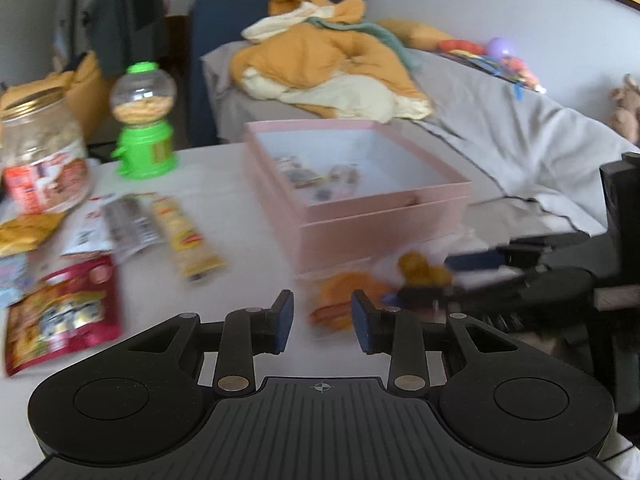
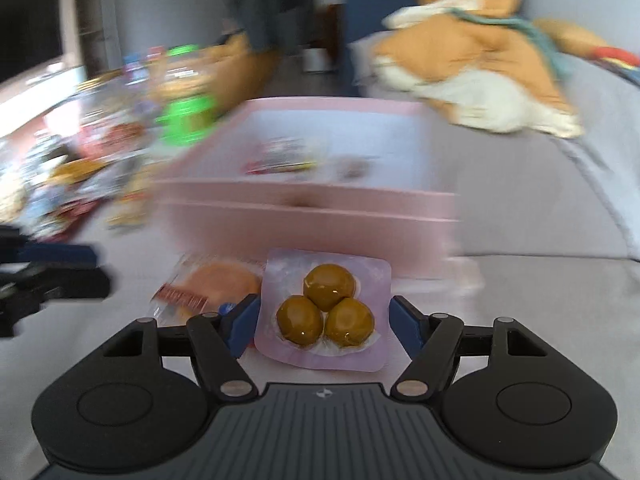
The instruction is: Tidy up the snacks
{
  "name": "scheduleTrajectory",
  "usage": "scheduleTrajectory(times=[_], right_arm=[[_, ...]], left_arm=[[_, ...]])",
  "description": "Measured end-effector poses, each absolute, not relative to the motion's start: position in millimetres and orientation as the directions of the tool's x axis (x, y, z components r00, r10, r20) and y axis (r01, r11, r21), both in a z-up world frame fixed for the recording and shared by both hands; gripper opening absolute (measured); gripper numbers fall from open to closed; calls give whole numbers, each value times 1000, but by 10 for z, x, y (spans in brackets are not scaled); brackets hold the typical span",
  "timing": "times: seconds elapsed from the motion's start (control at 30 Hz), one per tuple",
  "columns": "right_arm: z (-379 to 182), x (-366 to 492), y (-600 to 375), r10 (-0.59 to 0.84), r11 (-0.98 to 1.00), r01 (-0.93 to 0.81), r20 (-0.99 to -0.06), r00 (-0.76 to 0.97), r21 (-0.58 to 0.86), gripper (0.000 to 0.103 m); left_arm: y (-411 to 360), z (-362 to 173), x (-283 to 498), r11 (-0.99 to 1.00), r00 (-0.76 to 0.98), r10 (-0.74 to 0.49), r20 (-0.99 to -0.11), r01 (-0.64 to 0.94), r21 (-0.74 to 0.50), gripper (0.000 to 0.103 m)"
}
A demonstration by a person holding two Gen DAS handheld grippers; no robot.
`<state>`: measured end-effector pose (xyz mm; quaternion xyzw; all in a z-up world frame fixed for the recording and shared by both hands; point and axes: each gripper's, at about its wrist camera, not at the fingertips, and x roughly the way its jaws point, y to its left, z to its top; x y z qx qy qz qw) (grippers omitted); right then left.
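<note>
An open pink box [image 1: 384, 216] stands mid-table with a few small snack packets inside; it also shows in the right wrist view [image 2: 312, 216]. My right gripper [image 2: 324, 324] is closed on a clear packet of three brown balls [image 2: 326, 308], just in front of the box. A wrapped round bun [image 2: 216, 284] lies left of that packet; it also shows in the left wrist view [image 1: 344, 304]. My left gripper [image 1: 322, 322] is open and empty, hovering above the table next to the bun. The right gripper [image 1: 420, 288] appears in the left view holding the packet of balls [image 1: 420, 268].
Loose snack packets lie on the left of the table: a red bag [image 1: 64, 312], a yellow cracker sleeve [image 1: 184, 236], silver wrappers [image 1: 128, 224]. A jar [image 1: 44, 156] and a green dispenser [image 1: 144, 120] stand at the back left. A bed with an orange blanket [image 1: 332, 68] lies behind.
</note>
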<state>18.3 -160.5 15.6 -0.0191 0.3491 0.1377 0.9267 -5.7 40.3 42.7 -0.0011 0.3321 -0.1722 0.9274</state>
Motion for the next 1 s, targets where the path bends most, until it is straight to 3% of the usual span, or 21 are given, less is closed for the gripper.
scheduleTrajectory(times=[0.13,0.3,0.37,0.47,0.57,0.67,0.77,0.87,1.0], right_arm=[[151,118,-1418,424,895,-401,-649,631,195,71],[188,79,-1503,302,942,-323,-636,711,86,71],[191,79,-1610,280,951,-299,-639,717,81,71],[158,66,-1771,260,959,-271,-641,723,84,72],[83,46,-1844,238,966,-249,-648,724,77,73],[37,24,-1888,241,966,-240,-644,726,91,74],[34,17,-1884,247,965,-248,-643,725,91,74],[35,-2,-1862,244,964,-254,-640,729,78,74],[48,-24,-1820,235,964,-259,-638,734,57,74]], left_arm=[[416,422,-94,957,714,-266,-648,276,-88,36],[157,304,-37,955,693,-222,-686,295,-11,39],[5,271,-41,940,699,-211,-684,336,53,60],[-138,233,-31,916,687,-212,-695,388,105,79],[-68,294,-23,926,692,-225,-686,371,71,76],[49,320,55,951,720,-153,-677,295,98,72],[158,268,196,958,670,-172,-723,285,36,76],[135,214,290,956,650,-197,-734,294,4,86],[34,199,336,950,653,-186,-734,309,34,86]])
